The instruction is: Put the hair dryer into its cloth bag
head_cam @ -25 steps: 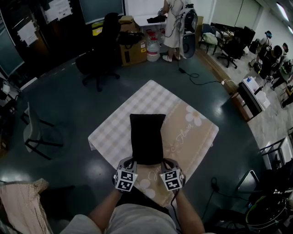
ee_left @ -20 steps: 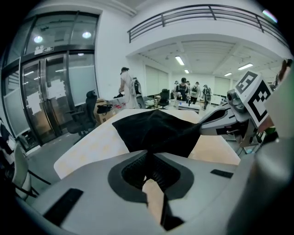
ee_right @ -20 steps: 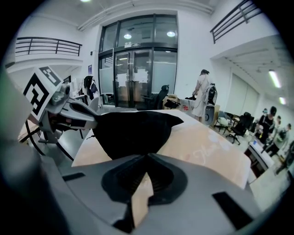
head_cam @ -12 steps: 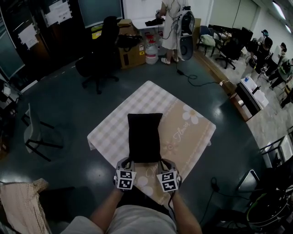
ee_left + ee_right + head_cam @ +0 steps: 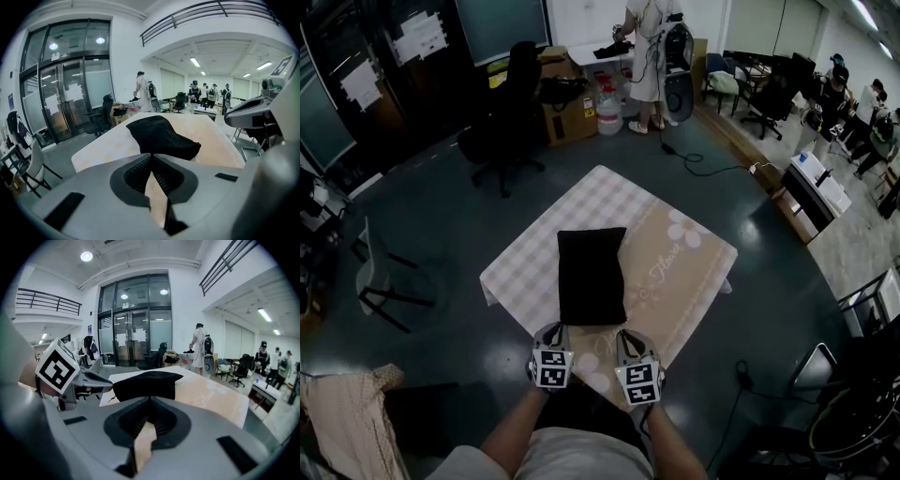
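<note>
Both grippers at near edge of table, side by side. Left gripper: jaws pressed together, nothing between them; only the tablecloth shows behind the seam in the left gripper view. Right gripper: likewise closed and empty. The cloth bag, black, lies flat on the cloth just ahead of both sets of tips, running lengthwise away from them. Its near end sits in the span between the two grippers, ahead and a little right of the left one, ahead and a little left of the right one. Cannot tell whether either tip touches it. The hair dryer shows in no view. The bag reads humped and filled from the left gripper view, so the dryer is probably inside already. Cannot tell which end is the mouth. Judged step: checking or closing off the near end. To do it well: spread one gripper first, approach low along the table, and pinch only the fabric edge, not the bulge. Keep the other gripper resting on the bag as an anchor so it does not slide away across the smooth cloth.
</note>
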A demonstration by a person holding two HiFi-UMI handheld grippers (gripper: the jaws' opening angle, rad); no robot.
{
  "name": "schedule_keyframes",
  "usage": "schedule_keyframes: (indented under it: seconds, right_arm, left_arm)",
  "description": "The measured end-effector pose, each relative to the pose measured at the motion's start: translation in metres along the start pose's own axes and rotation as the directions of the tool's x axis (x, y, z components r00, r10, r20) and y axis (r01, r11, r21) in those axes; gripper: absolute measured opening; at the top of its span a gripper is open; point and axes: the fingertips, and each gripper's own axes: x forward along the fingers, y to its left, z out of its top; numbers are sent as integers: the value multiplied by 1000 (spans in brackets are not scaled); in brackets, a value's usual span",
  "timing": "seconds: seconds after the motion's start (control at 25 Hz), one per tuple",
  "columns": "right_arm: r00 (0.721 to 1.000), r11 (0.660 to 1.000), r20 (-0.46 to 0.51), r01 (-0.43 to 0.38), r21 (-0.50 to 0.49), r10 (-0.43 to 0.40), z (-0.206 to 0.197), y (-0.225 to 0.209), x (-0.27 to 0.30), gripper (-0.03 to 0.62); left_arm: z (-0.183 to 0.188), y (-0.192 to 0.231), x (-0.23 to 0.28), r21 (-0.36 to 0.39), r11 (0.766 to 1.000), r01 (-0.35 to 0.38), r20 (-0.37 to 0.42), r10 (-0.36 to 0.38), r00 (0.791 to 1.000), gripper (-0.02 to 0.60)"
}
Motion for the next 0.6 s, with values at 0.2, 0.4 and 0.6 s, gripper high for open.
schedule_keyframes:
  seconds: [0.2,0.4,0.6]
  right_arm:
    - [999,1000,44,6,19,-7,12,7,-16,20]
    - [993,999,115,17,36,-21,26,22,-31,20]
    - [978,996,192,67,54,-76,46,36,-52,15]
  left_arm:
    - [12,-14,-21,-42,999,25,41,-23,999,15]
    - [25,-31,-43,-80,994,73,115,-63,991,14]
    - [53,-39,-80,-92,990,106,226,-83,971,8]
